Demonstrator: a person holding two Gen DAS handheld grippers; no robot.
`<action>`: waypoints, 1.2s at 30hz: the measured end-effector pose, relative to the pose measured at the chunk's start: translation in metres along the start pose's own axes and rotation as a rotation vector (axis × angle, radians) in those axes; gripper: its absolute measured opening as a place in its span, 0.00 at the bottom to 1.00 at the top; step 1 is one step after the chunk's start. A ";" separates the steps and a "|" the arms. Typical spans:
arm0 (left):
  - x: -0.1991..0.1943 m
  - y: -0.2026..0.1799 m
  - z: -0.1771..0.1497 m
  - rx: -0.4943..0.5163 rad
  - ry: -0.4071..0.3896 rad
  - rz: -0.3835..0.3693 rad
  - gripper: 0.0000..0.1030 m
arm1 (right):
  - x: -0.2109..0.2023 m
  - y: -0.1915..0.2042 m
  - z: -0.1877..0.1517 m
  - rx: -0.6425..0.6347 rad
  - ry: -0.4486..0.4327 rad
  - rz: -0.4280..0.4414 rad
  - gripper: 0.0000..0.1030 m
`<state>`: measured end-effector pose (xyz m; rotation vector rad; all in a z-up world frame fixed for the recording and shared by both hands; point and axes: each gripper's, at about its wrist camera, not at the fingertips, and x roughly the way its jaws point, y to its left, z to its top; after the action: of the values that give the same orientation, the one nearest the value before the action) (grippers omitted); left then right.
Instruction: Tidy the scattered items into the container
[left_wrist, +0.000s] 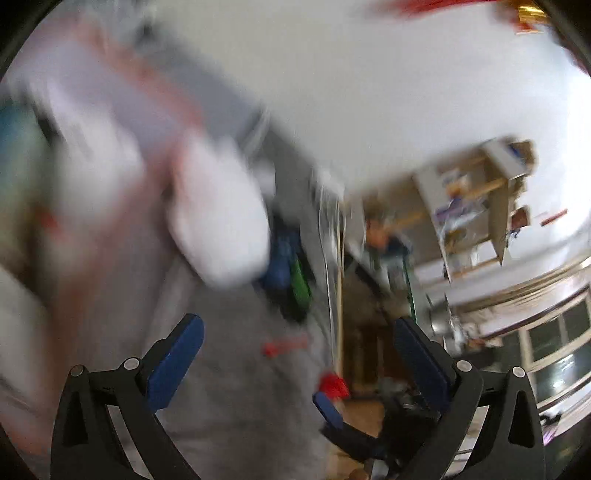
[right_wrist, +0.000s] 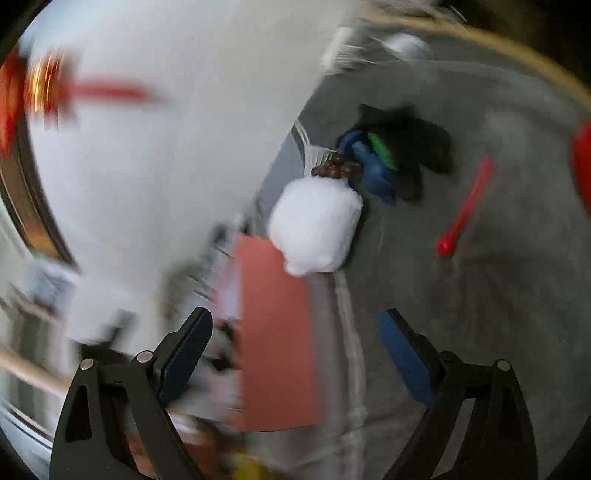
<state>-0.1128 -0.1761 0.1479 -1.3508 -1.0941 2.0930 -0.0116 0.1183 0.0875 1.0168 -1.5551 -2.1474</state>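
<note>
Grey surface (right_wrist: 498, 295), right of right wrist frame: matt, felt-like cloth, faintly mottled. White bundle (right_wrist: 316, 225), centre: soft, fluffy, cotton-like. Red spoon (right_wrist: 467, 206), right of centre: smooth glossy plastic. Brown beads (right_wrist: 338, 170) just above bundle: shiny, rounded. Salmon sheet (right_wrist: 277, 332), lower centre: flat, matt, paper or card. Fingers (right_wrist: 404, 360): matt blue pads on black plastic arms with bright metal pins. Left wrist frame, right side: brown cardboard boxes (left_wrist: 491, 192), blurred.

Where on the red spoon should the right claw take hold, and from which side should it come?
Grip the thin straight handle of the red spoon near its middle, coming from above with the fingers across it: it lies flat on the grey surface, and nothing crowds it.
</note>
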 end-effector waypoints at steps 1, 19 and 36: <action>0.025 0.006 -0.003 -0.041 0.040 0.010 1.00 | -0.009 -0.006 0.004 0.025 -0.014 0.030 0.90; 0.148 0.067 0.082 -0.102 -0.161 0.081 0.54 | -0.008 0.012 -0.013 -0.394 0.183 -0.375 0.91; -0.132 0.038 0.098 -0.148 -0.523 -0.088 1.00 | 0.026 0.004 -0.047 -0.376 0.270 -0.382 0.91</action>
<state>-0.1398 -0.3296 0.2142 -0.8031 -1.5058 2.4043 0.0021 0.0679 0.0738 1.4775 -0.8435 -2.2980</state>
